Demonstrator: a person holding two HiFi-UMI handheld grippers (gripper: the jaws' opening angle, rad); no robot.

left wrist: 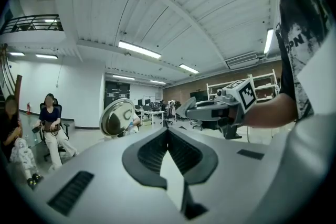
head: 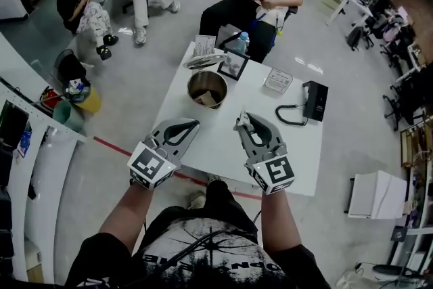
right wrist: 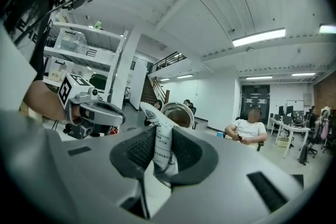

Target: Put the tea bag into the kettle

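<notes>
Nearest to me, my right gripper [right wrist: 156, 129] has its jaws drawn narrow and clamped on a white paper tea bag [right wrist: 164, 152] with dark print. The sachet stands upright between the pads, and its serrated top edge pokes up and leans left past the fingertips. My left gripper [left wrist: 168, 136] has its jaws pressed together at the tips with nothing between them. From above, both grippers hang side by side over the near part of the rectangular white table [head: 223, 145], left [head: 191, 124] and right [head: 241, 121], a little apart and both pointing away from me. The tea bag is therefore up in the air in my right jaws, short of the kettle. Just past the fingertips stands the round, open, shiny steel kettle [head: 207, 88], which also shows beyond the tea bag in the right gripper view [right wrist: 177, 115]. Something pale lies in its bottom, though I cannot tell what. Beyond it, a flat silver lid [head: 204, 61] rests beside a small dark-framed picture [head: 233, 65], and a clear water bottle with a blue cap [head: 242, 42] stands at the far edge. To the right lie a small white card [head: 278, 80] and a black desk telephone [head: 314, 100] with a coiled cord. Farther off, three people sit on chairs on the grey floor.
</notes>
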